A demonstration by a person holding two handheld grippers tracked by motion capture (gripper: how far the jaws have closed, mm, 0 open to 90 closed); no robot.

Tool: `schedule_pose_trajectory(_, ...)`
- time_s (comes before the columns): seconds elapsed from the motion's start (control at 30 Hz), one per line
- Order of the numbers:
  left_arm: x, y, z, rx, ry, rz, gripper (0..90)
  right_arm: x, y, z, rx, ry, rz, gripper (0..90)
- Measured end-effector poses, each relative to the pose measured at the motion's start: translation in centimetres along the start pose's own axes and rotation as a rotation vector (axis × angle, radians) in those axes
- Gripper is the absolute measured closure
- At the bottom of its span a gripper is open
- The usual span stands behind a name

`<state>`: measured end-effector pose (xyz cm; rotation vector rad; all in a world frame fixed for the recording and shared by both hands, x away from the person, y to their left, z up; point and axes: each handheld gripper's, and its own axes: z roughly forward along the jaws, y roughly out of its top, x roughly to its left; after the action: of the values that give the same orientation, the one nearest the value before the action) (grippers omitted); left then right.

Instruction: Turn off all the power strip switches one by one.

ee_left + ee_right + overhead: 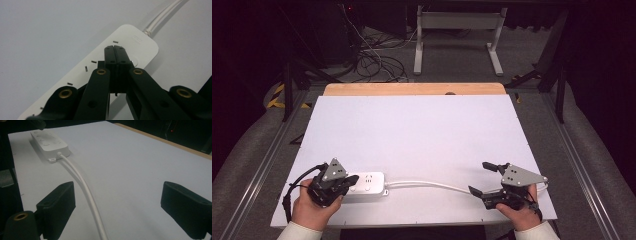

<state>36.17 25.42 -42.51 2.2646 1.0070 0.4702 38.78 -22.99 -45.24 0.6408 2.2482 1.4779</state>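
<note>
Lying near the bench's [422, 125] front-left corner, white power strip [371, 183], left gripper [115, 51] pressing on it with jaws closed together, right gripper [117, 205] hovering jaws wide apart over its white cable [85, 192] near the front-right corner.

Power strip [100, 62]: near end cut off at the 7 o'clock corner of the left gripper view, middle sockets hidden under the left gripper [115, 48], whose jaws are pressed together over it. Printed mark near its cable end too small to read. White cable [85, 190] runs out at 6 o'clock in the right gripper view; in the high view its far end goes behind the right gripper [484, 177] at 4 o'clock.
</note>
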Motion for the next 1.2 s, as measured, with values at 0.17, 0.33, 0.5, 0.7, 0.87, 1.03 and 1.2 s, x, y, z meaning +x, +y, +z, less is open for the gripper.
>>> schedule_pose_trajectory(0.17,0.1,-0.1,0.1,0.021,-0.01,0.003,90.0,0.0,0.0,0.0,0.002,-0.003,-0.006,12.7)
schedule_pose_trajectory(0.33,0.1,-0.1,0.4,0.06,-0.009,0.006,90.0,0.1,0.0,0.0,0.005,-0.001,-0.009,12.7)
schedule_pose_trajectory(0.5,0.0,-0.2,0.7,0.101,-0.017,0.024,90.0,0.1,0.0,0.0,0.005,-0.001,-0.011,12.6)
schedule_pose_trajectory(0.7,0.3,-0.4,1.1,0.134,-0.021,0.015,90.0,0.1,0.0,0.0,0.006,-0.002,-0.011,12.6)
schedule_pose_trajectory(0.87,0.3,-0.5,1.5,0.154,-0.021,0.021,90.0,0.1,0.0,0.0,0.007,-0.001,-0.012,12.7)
schedule_pose_trajectory(1.03,0.4,-0.6,1.7,0.154,-0.014,0.012,90.0,0.0,0.0,0.0,0.008,-0.002,-0.012,12.7)
schedule_pose_trajectory(1.2,0.1,-0.7,1.9,0.168,0.004,0.037,90.0,0.1,0.0,0.0,0.007,-0.002,-0.011,12.6)
